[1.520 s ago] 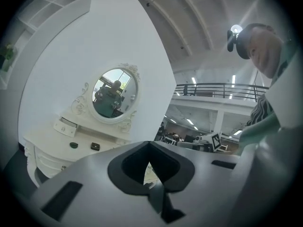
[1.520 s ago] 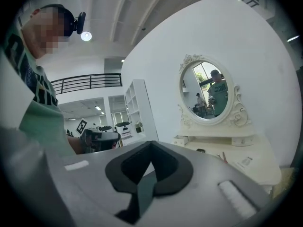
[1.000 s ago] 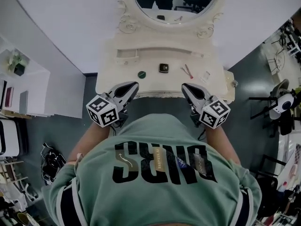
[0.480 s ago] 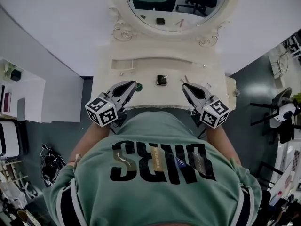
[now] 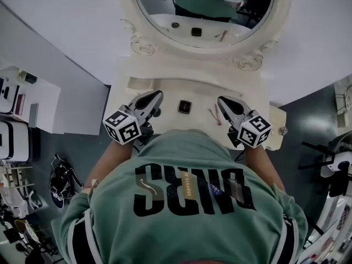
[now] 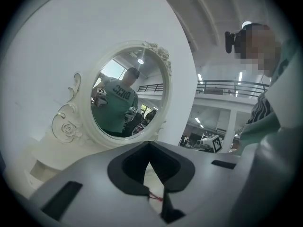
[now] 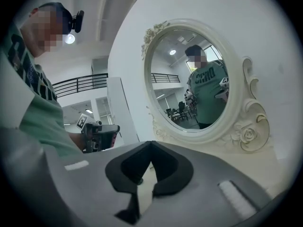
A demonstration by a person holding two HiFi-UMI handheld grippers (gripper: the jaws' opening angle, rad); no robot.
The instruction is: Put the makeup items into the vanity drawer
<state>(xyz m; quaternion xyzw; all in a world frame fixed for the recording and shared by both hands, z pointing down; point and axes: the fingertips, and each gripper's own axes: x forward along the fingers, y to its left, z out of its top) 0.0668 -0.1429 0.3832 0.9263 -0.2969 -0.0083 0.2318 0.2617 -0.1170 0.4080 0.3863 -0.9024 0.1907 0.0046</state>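
A cream vanity (image 5: 181, 89) with an oval mirror (image 5: 203, 10) stands in front of me. On its top lie a black square compact (image 5: 185, 106) and thin red sticks (image 5: 214, 114). My left gripper (image 5: 153, 98) hovers over the tabletop left of the compact, jaws together and empty. A dark round item (image 5: 157, 113) peeks out beside it. My right gripper (image 5: 223, 101) is right of the sticks, shut and empty. Both gripper views look at the mirror past closed jaws, the left gripper (image 6: 149, 145) and the right gripper (image 7: 151, 145). No drawer shows; the person's body covers the vanity front.
A small raised shelf (image 5: 137, 82) runs along the vanity's back left. White shelving (image 5: 22, 103) stands on the left, with shoes (image 5: 60, 180) on the floor below. A chair (image 5: 335, 169) is at the far right.
The vanity and mirror have slid lower and nearer in the head view. Both grippers now reach over the tabletop either side of the compact instead of hanging at its front edge.
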